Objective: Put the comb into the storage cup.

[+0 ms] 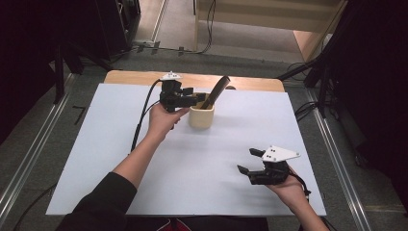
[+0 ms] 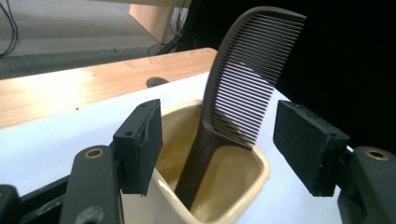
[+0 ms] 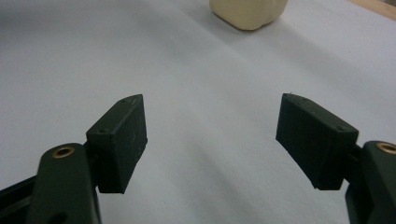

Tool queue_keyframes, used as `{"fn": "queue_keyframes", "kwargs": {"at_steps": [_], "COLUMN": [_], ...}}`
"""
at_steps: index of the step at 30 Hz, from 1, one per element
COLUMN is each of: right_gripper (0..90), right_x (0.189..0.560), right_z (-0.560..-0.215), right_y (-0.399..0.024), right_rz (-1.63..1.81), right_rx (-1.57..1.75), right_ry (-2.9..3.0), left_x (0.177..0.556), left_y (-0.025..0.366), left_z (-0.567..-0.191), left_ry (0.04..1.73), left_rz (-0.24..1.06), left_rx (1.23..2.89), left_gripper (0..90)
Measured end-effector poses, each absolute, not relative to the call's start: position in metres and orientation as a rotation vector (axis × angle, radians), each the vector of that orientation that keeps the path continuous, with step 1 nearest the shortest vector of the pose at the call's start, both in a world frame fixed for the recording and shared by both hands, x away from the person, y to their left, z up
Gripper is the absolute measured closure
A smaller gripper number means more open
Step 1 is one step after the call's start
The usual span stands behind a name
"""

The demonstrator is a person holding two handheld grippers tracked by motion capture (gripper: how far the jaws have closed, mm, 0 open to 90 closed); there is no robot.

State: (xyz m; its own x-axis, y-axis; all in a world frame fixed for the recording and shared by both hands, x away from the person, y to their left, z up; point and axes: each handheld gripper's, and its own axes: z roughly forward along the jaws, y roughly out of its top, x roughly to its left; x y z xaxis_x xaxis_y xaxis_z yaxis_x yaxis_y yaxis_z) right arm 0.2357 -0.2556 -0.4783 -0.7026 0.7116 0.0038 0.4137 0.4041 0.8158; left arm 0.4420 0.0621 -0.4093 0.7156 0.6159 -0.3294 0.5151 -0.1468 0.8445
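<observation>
A cream cup stands upright at the back middle of the white sheet. A dark comb stands in it, handle down, and leans to the right. My left gripper hovers at the cup's left rim. In the left gripper view the comb and cup sit between the jaws of the left gripper, which is open, with a gap to each pad. My right gripper rests open near the front right over bare sheet. In the right gripper view the right gripper holds nothing, and the cup is far ahead.
The white sheet covers a wooden table whose bare edge shows at the back. Dark stands and cables flank the table on both sides. The left gripper's cable trails over the sheet beside the forearm.
</observation>
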Motion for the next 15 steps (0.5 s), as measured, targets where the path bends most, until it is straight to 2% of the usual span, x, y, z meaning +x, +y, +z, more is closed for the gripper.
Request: {"fn": "queue_keyframes", "kwargs": {"at_steps": [10, 15], "right_gripper": [22.8, 22.8], "right_x": [0.236, 0.237], "right_z": [-0.479, -0.48], "right_y": [-0.256, -0.255], "right_rz": [1.196, 1.186], "right_rx": [0.973, 0.967], "right_ry": [2.318, 2.326], "left_x": [0.431, 0.428], "left_y": [0.082, 0.09], "left_z": [-0.408, -0.411], "left_ry": [0.887, 0.892], "left_rz": [0.056, 0.047], "left_rx": [1.79, 1.837], "left_gripper": [30.8, 29.9]}}
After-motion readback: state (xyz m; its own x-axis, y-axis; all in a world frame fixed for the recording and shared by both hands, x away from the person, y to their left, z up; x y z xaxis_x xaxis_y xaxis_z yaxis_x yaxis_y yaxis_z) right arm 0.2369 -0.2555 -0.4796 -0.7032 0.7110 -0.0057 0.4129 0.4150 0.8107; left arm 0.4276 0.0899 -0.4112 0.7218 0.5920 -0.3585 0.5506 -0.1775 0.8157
